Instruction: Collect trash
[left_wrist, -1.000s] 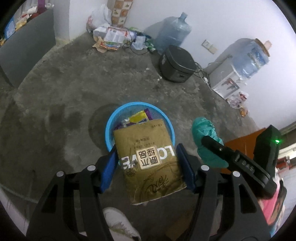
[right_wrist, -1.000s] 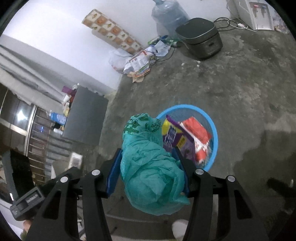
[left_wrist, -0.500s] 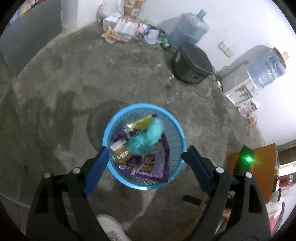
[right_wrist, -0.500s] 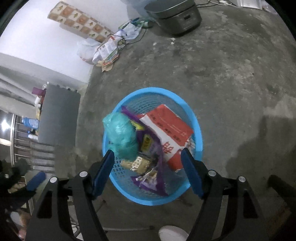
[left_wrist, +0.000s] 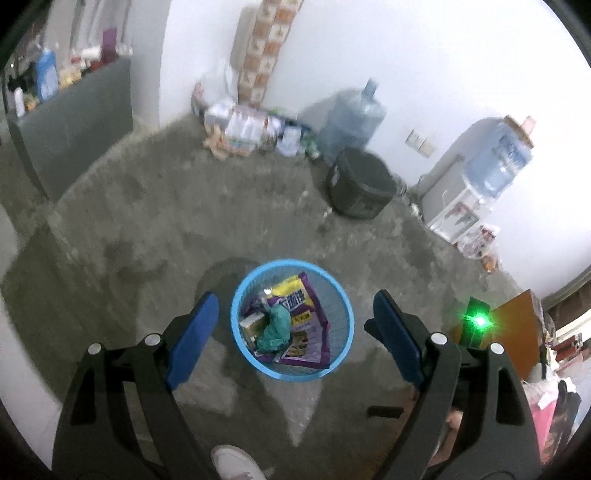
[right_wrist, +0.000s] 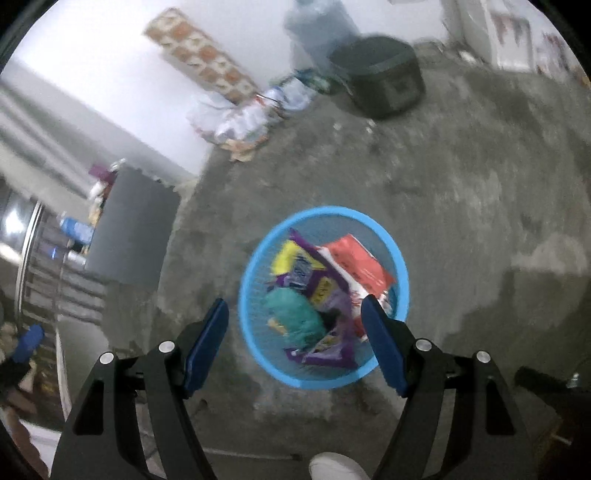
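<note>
left wrist view alone shows a water dispenser (left_wrist: 456, 206) at right; right wrist view alone shows a red packet (right_wrist: 360, 264) in the blue basket (right_wrist: 400, 273). both the left gripper (left_wrist: 291, 319) and right gripper (right_wrist: 295, 323) gape wide, empty, above the basket's green bag (left_wrist: 275, 328).

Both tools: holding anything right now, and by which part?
Nothing held. The left tool and right tool both stand open with no item between their pads. The green bag lies in the blue basket.
</note>
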